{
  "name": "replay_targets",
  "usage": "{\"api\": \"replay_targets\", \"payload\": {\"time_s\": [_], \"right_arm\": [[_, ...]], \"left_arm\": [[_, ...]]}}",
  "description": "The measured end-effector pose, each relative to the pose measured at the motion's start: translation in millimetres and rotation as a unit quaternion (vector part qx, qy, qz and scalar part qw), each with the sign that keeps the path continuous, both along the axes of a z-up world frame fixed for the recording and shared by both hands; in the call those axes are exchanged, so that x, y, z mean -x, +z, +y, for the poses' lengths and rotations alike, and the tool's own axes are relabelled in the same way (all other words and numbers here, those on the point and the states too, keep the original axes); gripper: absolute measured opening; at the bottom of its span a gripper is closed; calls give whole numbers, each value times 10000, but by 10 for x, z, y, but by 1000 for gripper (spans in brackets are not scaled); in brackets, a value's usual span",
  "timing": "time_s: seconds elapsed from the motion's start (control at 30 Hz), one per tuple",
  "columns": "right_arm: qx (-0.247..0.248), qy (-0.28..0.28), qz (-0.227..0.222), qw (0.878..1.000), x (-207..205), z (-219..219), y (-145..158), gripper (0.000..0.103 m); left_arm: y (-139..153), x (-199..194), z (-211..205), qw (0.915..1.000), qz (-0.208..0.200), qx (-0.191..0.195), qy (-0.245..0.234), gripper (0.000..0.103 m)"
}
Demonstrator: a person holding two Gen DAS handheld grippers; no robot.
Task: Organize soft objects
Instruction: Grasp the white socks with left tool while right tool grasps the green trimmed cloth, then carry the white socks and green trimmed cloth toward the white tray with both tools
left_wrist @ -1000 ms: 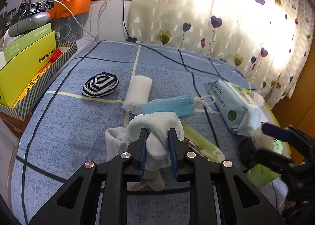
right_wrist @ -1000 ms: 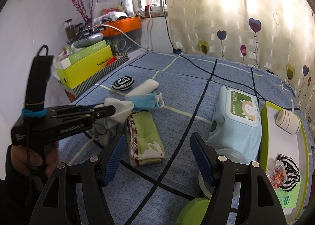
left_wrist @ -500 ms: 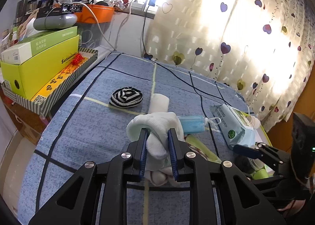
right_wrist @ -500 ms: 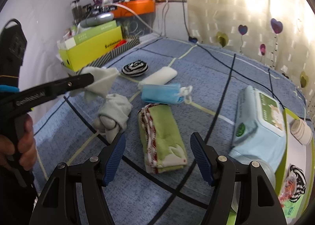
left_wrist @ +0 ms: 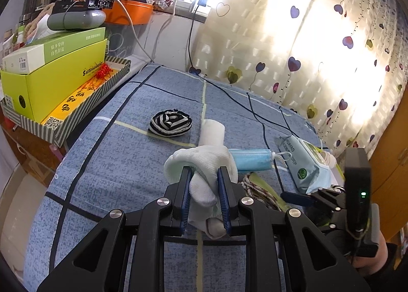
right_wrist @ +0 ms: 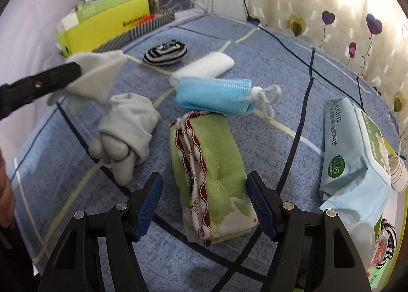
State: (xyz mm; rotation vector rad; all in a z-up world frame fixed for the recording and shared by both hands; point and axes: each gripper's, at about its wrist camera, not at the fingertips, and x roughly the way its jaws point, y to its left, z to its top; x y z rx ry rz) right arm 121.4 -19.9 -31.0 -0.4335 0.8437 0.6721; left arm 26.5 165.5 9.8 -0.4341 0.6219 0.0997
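**Left wrist view: white sock pinched, right jaws spread over green cloth**

Left wrist view, left to right: striped cardboard tray [left_wrist: 76, 116] at the bed edge holds one yellow-green box [left_wrist: 56, 85] with a lighter green-and-white box [left_wrist: 51, 52] stacked on it, plus a red tassel beside them. An orange plastic tray [left_wrist: 132, 12] behind is full of clutter, too jumbled to count.

On the blue patterned bedspread [left_wrist: 107, 164]: one black-and-white striped sock ball [left_wrist: 170, 123], one white rolled cloth [left_wrist: 212, 132], one folded blue face mask [left_wrist: 251, 159], one pale blue wet-wipe pack [left_wrist: 301, 164].

Left gripper [left_wrist: 204, 195]: fingers pressed onto a white knit sock [left_wrist: 201, 164], held clear of the bedspread. One grey rolled sock pair [right_wrist: 125, 128] lies under it, touching nothing else.

Right gripper [right_wrist: 205, 202]: fingers spread wide, nothing between the pads. It hangs over the near end of one folded green towel with red-and-white trim [right_wrist: 211, 172]; contact can't be told. The mask lies just beyond the towel's far end, the white roll just behind the mask.

Right wrist view, far right: a lime-edged tray [right_wrist: 390, 261] is mostly cut off; a striped item and an orange-ish packet show inside. A small beige roll [right_wrist: 396, 170] sits past the wipes.

Soft items seen loose: six, plus the held sock.
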Motion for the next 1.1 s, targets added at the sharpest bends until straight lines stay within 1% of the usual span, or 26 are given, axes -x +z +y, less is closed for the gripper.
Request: {"api": "replay_targets", "payload": {"time_s": [0.07,0.1,0.13,0.17,0.2,0.27,0.33,0.63,0.73,0.87,0.97,1.1], "right_arm": [[120,-32,37,9999,-40,25,-47,68],[167,-51,53,9998,-49,27,-68,66],[187,-72,48,9998,-60,25,-82,55],[224,-131,-1,9997,-77,20,-88,46],[219,-180,-34,9996,-91,5,-81,44],[103,-192,-20,9998,-94,-31,-42,38],[43,-154,-123,9998,-45,-49,13,37],[-445,22,-232,9987,181,-150,262,36],[-582,-22,-337,9977,248,-223,380,36],[-759,-15,-534,9957,372,-317,522,36],[-877,31,-522,9948,438,-351,543,37],[-936,48,-494,9944,484,-429,563,36]], "left_arm": [[-9,-8,3,10000,6,32,-24,21],[-9,-9,-2,10000,7,40,-31,21],[-13,-17,-1,10000,10,47,-42,21],[-16,-22,-5,10000,21,51,-51,21],[-18,-27,-11,10000,29,58,-72,21],[-16,-41,-20,9999,43,62,-91,21],[-4,-40,-42,9999,32,41,-108,21],[102,81,-158,9998,-126,77,-147,21],[131,132,-190,9996,-203,107,-143,21],[187,168,-252,9996,-229,0,-166,21],[235,208,-312,9995,-260,-58,-182,21],[223,212,-369,9996,-191,-50,-207,21]]}}
